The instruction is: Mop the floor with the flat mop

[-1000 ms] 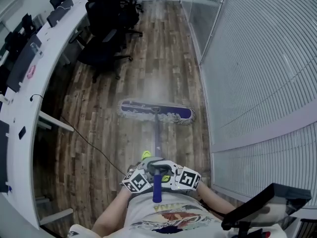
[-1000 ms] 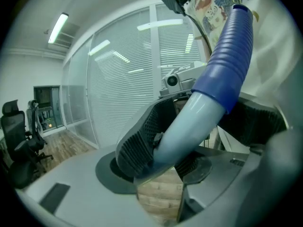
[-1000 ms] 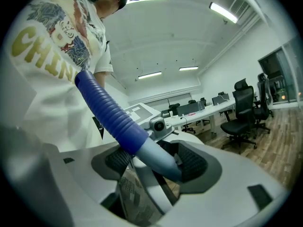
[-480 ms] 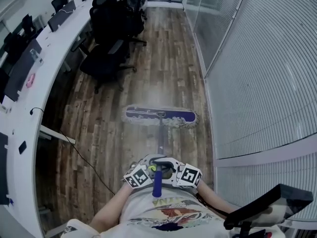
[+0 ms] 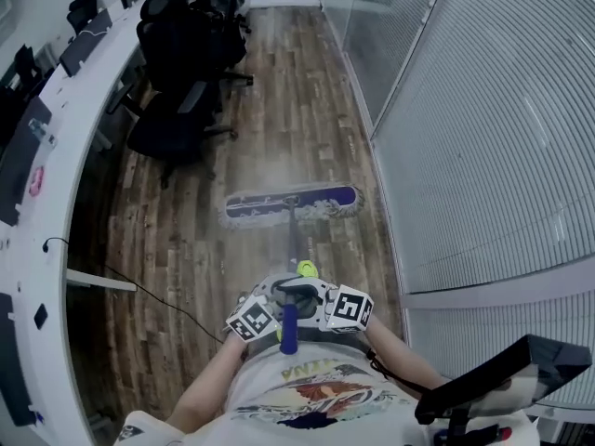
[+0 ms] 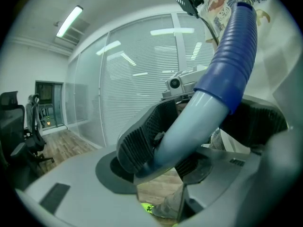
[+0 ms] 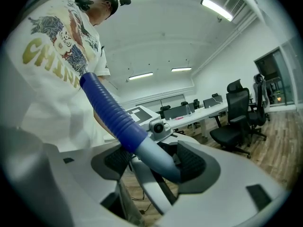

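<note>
Wood floor (image 5: 186, 249), narrow aisle. Left tongs (image 6: 175, 143) and right tongs (image 7: 156, 162) both clamp handle (image 5: 294, 240). Mop head (image 5: 290, 203) could snag cable (image 5: 158, 293) or hit wall (image 5: 483, 137).

The only readable writing is on the person's white T-shirt (image 7: 45, 86). In the right gripper view, large gold capitals (image 7: 45, 56) across the chest spell "CHIN". The letters after that run into the cloth's folds just beside the blue grip of the mop handle (image 7: 111, 109) and cannot be made out. In the head view the same gold word (image 5: 302, 372) lies upside down at the shirt's upper edge, too small to spell out. The cubes on the left gripper (image 5: 253, 321) and the right gripper (image 5: 350, 308) bear black-and-white square markers, patterns without letters or numbers.
</note>
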